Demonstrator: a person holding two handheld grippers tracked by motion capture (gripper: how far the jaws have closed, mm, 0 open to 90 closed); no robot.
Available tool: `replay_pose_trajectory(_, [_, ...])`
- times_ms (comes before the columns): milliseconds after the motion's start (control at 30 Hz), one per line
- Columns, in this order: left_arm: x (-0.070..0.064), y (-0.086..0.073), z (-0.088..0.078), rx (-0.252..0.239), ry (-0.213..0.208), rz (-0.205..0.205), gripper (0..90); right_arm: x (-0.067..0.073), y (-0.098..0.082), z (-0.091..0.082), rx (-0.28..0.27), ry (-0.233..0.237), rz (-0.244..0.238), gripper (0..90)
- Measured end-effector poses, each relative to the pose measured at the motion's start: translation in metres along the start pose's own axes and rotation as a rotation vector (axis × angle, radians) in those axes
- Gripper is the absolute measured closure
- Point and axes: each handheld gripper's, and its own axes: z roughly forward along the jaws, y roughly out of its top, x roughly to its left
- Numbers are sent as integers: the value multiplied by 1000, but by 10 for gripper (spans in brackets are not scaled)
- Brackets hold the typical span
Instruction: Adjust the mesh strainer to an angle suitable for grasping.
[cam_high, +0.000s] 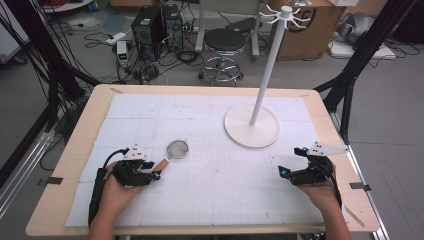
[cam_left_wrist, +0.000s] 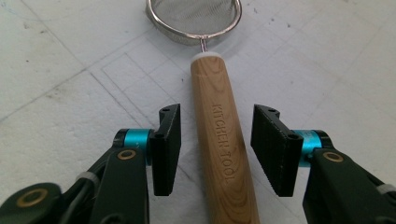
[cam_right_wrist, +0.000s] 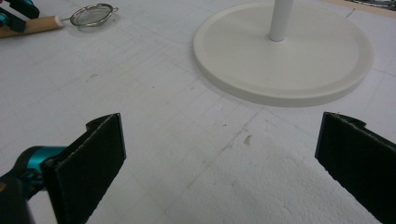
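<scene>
A small metal mesh strainer (cam_high: 177, 148) with a wooden handle (cam_high: 161, 164) marked "KITCHEN TOOL" lies flat on the white mat, left of centre. My left gripper (cam_high: 153, 171) straddles that handle (cam_left_wrist: 219, 135). Its jaws stand on either side with a narrow gap at each pad, so it is open and not pressing. The strainer's bowl (cam_left_wrist: 194, 16) lies just beyond the jaws. My right gripper (cam_high: 291, 161) rests at the mat's right side, wide open with nothing between its fingers (cam_right_wrist: 93, 154). The strainer (cam_right_wrist: 91, 15) is far off in the right gripper view.
A white hook stand with a round base (cam_high: 251, 127) and a tall pole (cam_high: 270, 60) stands at the back right of the mat (cam_high: 215, 180). Its base (cam_right_wrist: 285, 60) lies just ahead of my right gripper. Beyond the table are a stool (cam_high: 225, 42), cables and boxes.
</scene>
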Motion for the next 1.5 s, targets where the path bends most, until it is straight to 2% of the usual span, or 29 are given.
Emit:
replay_pose_trajectory(33, [-2,1,3,22,3,11,555,0,0,0,1,-2,-1,5])
replay_pose_trajectory(100, [-3,1,4,34,11,19,590,0,0,0,1,-2,0,5])
replay_pose_trajectory(133, [-5,2,5,45,26,40,590,0,0,0,1,-2,0,5])
replay_pose_trajectory(233, [-7,4,5,62,42,46,639,-1,0,1,-1,-3,-4,5])
replay_pose_trajectory(367, [-10,6,6,76,58,51,644,0,-1,1,7,-5,-2,5])
replay_pose_trajectory(500, [-13,9,4,70,41,68,677,-1,-1,2,7,-5,-6,5])
replay_pose_trajectory(700, [-19,13,5,68,43,100,693,-1,-1,2,6,-4,-6,5])
replay_pose_trajectory(867, [-26,16,10,67,26,135,691,0,-1,2,11,-3,-7,5])
replay_pose_trajectory(967, [-35,20,16,69,9,168,689,0,-1,2,7,-4,-5,5])
replay_pose_trajectory(1067, [-45,24,22,66,-26,202,688,0,-1,2,5,-1,-8,5])
replay_pose_trajectory(1300, [-61,30,29,71,-52,254,686,0,-1,1,3,0,-10,5])
replay_pose_trajectory(1333, [-61,30,29,75,-55,258,683,0,-1,1,3,-1,-10,5])
replay_pose_trajectory(1400, [-60,29,31,70,-72,240,670,0,-1,1,4,-1,-10,5])
replay_pose_trajectory(1467, [-58,28,30,68,-78,226,609,0,-1,1,5,-1,-9,5])
replay_pose_trajectory(1500, [-57,26,29,66,-81,219,612,0,-1,2,3,0,-12,5])
